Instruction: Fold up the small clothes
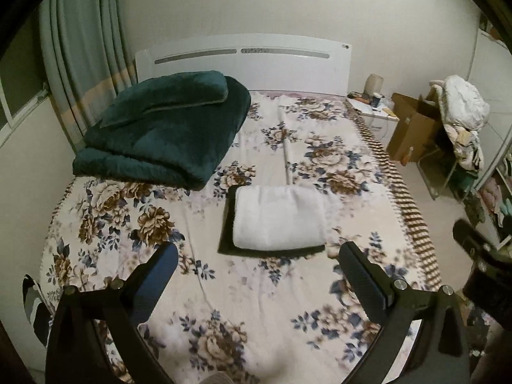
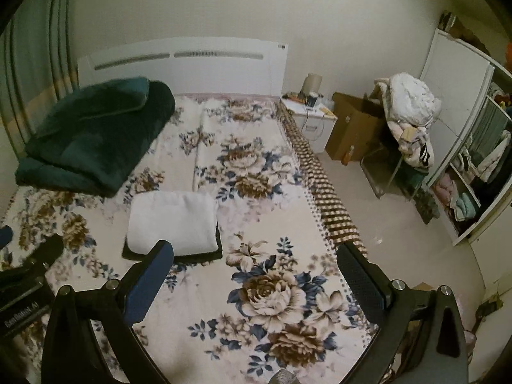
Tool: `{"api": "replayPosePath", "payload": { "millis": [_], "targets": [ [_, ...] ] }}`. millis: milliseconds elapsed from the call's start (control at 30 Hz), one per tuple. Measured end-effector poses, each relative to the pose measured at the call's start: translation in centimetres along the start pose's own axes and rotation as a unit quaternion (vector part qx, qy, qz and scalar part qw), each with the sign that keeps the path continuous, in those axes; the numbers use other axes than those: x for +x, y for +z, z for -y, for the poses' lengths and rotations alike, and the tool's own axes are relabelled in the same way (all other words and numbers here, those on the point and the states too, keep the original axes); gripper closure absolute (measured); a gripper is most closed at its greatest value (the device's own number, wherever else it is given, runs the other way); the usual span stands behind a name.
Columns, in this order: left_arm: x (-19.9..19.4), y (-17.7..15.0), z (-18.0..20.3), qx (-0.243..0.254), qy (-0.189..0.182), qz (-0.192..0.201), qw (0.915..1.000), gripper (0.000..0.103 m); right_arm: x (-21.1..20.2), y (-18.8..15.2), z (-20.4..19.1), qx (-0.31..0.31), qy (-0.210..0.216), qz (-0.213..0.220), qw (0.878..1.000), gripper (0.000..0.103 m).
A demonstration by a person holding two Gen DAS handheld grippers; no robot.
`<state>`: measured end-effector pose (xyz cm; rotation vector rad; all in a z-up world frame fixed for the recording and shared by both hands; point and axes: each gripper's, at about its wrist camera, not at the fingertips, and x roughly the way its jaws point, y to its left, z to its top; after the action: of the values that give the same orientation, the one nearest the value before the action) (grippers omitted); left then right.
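A fluffy white folded garment [image 1: 279, 217] sits squared atop a flat black folded cloth [image 1: 228, 220] mid-bed on the floral-print bedspread [image 1: 249, 304]. Left gripper [image 1: 257, 264] and right gripper [image 2: 254, 262] hover above, fingers wide, gripping nothing

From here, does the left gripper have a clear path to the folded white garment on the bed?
Probably yes: the left gripper is open and empty, the folded white fluffy garment lies straight ahead on a dark folded piece, with only floral bedspread between.

Bed [image 1: 243, 304] covered by floral sheet; folded dark green blanket [image 1: 163, 137] laid at head-left, black garment [image 1: 225, 233] laid mid-bed under folded white cloth [image 1: 278, 217].
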<state>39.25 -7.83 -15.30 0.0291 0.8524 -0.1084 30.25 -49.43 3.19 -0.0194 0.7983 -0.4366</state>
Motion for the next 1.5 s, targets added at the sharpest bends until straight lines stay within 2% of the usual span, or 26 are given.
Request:
{"api": "replayPosePath", "payload": {
  "millis": [133, 333, 633, 967, 1167, 1500],
  "targets": [
    [-4.4, -0.5, 0.4, 0.0, 0.002, 0.009, 1.0, 0.0, -6.2, 0.1, 1.4, 0.0, -0.002, 0.033, 0.999, 0.0],
    [-9.1, -0.7, 0.2, -0.009, 0.007, 0.028, 0.9995, 0.0, -13.5, -0.3, 3.1, 0.003, 0.012, 0.055, 0.998, 0.0],
    [-13.5, -0.5, -0.3, -0.011, 0.027, 0.06, 0.9978, 0.0, -19.7, 0.0, 4.6, 0.005, 0.038, 0.078, 0.996, 0.0],
    [-15.4, -0.9, -0.5, -0.014, 0.026, 0.07, 0.9971, 0.0, -21.7, 0.5, 5.3, 0.009, 0.054, 0.085, 0.995, 0.0],
    [-15.8, -0.8, -0.4, -0.011, 0.036, 0.071, 0.9967, 0.0, -21.3, 1.3, 5.0, 0.008, 0.063, 0.08, 0.995, 0.0],
    [-16.1, -0.5, -0.5, -0.013, 0.033, 0.072, 0.9968, 0.0, -20.8, 2.0, 4.8, 0.002, 0.062, 0.078, 0.995, 0.0]
  ]
}}
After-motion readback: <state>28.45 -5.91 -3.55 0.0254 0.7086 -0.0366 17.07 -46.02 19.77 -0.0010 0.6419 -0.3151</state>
